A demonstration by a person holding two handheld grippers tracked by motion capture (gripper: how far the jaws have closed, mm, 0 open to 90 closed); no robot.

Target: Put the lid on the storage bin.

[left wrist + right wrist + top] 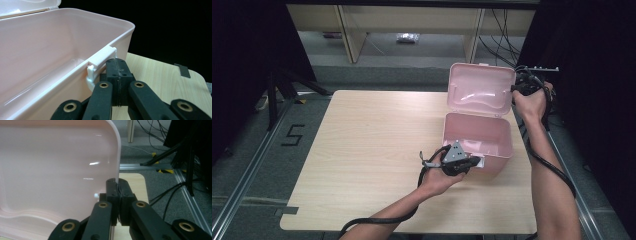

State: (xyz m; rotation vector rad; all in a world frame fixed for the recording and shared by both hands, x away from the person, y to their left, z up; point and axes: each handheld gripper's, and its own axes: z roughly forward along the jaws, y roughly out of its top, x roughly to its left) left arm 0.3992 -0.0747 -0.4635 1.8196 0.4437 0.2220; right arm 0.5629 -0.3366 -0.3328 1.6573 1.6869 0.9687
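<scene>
1. A pink box (pixel 478 137) stands on the right part of the wooden tabletop (pixel 372 150), its hinged lid (pixel 481 90) raised upright at the far side.
2. The left gripper (pixel 473 162) rests at the near wall of the box, beside the white latch (pixel 101 61) on the rim; in the left gripper view its jaws are pressed together just below that latch, with nothing seen between them.
3. The right gripper (pixel 515 89) is at the right edge of the raised lid; in the right gripper view its jaws are clenched on the lid's thin edge.
4. The inside of the box looks bare in the left gripper view.
5. Cables (pixel 172 192) lie on the grey floor beyond the tabletop's far right corner.
</scene>
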